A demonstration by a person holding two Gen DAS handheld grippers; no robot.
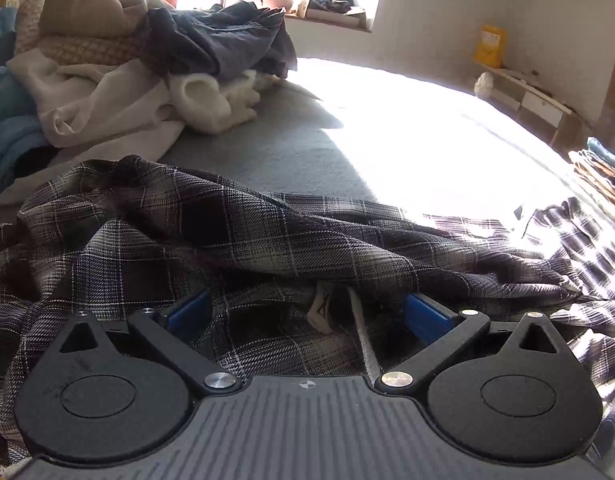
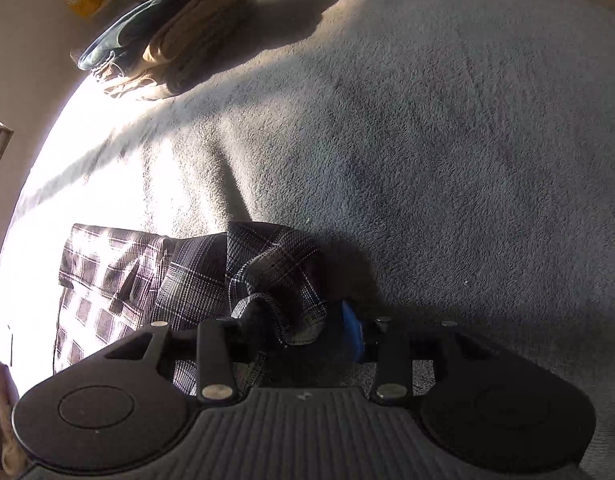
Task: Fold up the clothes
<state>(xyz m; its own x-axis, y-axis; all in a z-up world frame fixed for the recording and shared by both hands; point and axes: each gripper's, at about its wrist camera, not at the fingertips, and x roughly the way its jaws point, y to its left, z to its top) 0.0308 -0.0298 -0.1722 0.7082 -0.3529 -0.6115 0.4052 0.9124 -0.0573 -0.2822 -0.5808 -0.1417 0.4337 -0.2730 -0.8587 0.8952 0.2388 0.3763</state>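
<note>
A dark plaid shirt (image 1: pixel 235 232) lies crumpled across the near part of the grey bed blanket (image 1: pixel 291 152). My left gripper (image 1: pixel 307 308) is open, with its blue pads (image 1: pixel 425 316) wide apart. It is pushed low into the shirt, a fold drapes over the fingertips, and a white neck label (image 1: pixel 321 308) lies between them. In the right wrist view, one end of the plaid shirt (image 2: pixel 267 264) is bunched up off the blanket (image 2: pixel 447 140). My right gripper (image 2: pixel 291 328) is shut on that bunch. Only its right blue pad (image 2: pixel 352 332) shows; cloth hides the left one.
A heap of unfolded clothes (image 1: pixel 147 60) rises at the back left under the window. A stack of folded garments (image 2: pixel 175 36) sits near the bed's far edge, the same folded stack (image 1: pixel 599 172) showing at the right. A low shelf with a yellow bag (image 1: pixel 489 46) stands by the wall.
</note>
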